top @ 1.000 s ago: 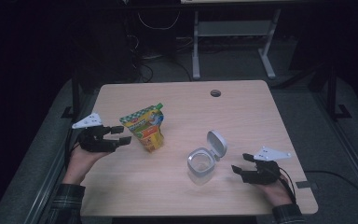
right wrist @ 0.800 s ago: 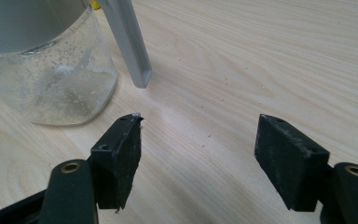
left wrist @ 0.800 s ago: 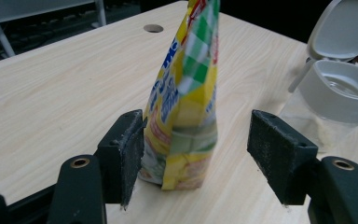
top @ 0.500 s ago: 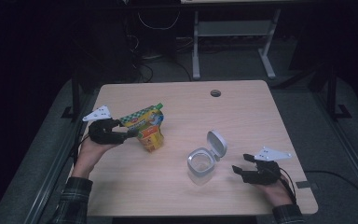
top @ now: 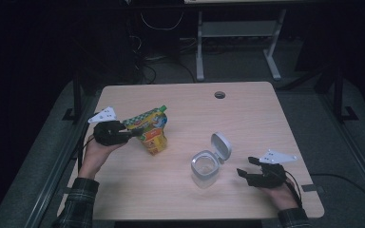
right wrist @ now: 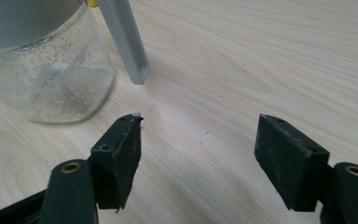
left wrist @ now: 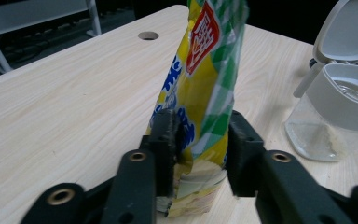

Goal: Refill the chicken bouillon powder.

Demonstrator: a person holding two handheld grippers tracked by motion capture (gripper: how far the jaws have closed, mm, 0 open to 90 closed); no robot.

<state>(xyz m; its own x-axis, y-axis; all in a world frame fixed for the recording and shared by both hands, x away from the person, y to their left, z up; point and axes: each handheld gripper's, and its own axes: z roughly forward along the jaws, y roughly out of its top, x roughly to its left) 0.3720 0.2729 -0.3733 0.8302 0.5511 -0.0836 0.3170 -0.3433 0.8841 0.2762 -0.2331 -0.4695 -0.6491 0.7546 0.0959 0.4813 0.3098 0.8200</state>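
Two hand-held grippers: left [left wrist: 200, 144] closing, pinching crinkly foil pouch [left wrist: 205, 93]; right [right wrist: 200, 158] spread.

My left gripper [left wrist: 200, 149] is matt black plastic; the pouch [left wrist: 205, 84] looks like glossy printed film. The surface [right wrist: 261, 56] is pale, smooth wood grain, the jar [right wrist: 42, 70] clear plastic.

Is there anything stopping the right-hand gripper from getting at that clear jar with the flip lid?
Probably not. The right gripper sits open beside the jar, with bare table between them; the lid hinges away on the far side.
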